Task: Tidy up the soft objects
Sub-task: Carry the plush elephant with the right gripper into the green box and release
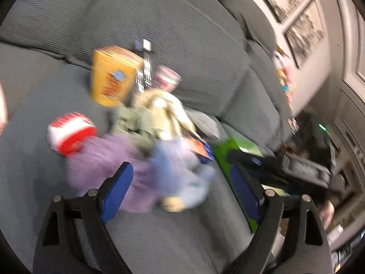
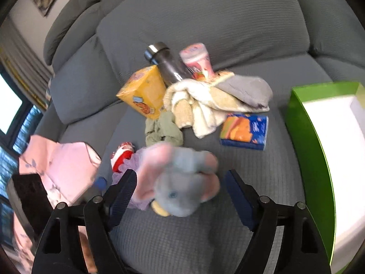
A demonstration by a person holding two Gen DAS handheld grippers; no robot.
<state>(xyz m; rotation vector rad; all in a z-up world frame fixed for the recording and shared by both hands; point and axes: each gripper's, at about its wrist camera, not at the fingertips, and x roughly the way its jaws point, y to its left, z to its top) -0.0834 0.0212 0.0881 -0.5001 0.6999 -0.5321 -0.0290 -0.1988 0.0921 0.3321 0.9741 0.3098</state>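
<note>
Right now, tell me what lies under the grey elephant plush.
A purple cloth shows beneath the elephant plush on its left side, on the sofa seat. Whatever sits directly under its body is covered.

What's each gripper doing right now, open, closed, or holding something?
Left gripper: open, holding nothing.
Right gripper: open; the grey elephant plush sits between its jaws, not gripped.

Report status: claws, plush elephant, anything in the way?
Both claws open, left, right. Plush elephant loose between right claw's fingers, on sofa. Green box at right, path unobstructed.
</note>
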